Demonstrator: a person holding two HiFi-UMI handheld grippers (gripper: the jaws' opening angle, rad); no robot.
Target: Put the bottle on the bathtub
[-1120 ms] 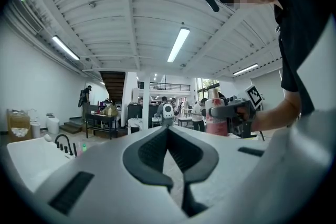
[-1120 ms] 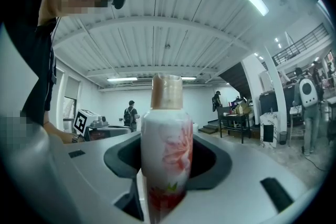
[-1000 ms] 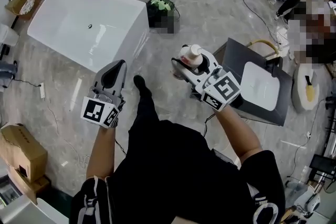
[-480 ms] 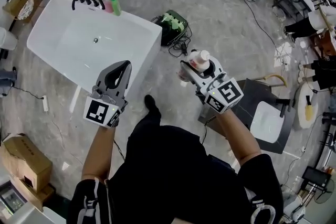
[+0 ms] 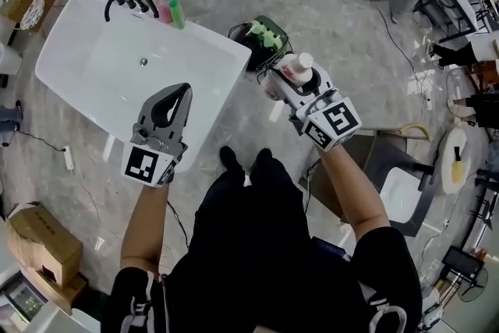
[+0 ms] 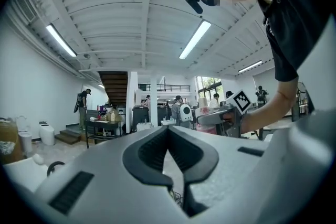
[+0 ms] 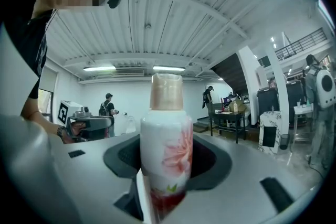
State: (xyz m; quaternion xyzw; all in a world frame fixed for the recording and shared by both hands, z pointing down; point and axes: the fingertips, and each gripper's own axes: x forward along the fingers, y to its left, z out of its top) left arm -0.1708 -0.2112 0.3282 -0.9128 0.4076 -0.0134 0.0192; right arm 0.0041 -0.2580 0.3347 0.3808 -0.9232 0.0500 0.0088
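Observation:
A white bottle point(image 5: 291, 72) with a pink flower print and a beige cap point(image 7: 166, 91) stands upright between the jaws of my right gripper point(image 5: 287, 82), which is shut on it. The bottle point(image 7: 167, 155) fills the middle of the right gripper view. The white bathtub point(image 5: 78, 51) lies at the upper left of the head view, its near corner beside my left gripper point(image 5: 181, 92). The left gripper point(image 6: 169, 131) is shut and holds nothing. Both grippers are held in the air above the floor.
A black tap point(image 5: 125, 0), a pink bottle point(image 5: 163, 8) and a green bottle point(image 5: 177, 13) sit on the tub's far rim. A dark basket of green bottles point(image 5: 263, 35) stands on the floor right of the tub. A dark stand with a white basin point(image 5: 401, 191) is at the right.
The view has shifted so the bathtub lies closer below the grippers. The right gripper with the bottle has moved up toward the basket. The left gripper now overlaps the tub's near corner.

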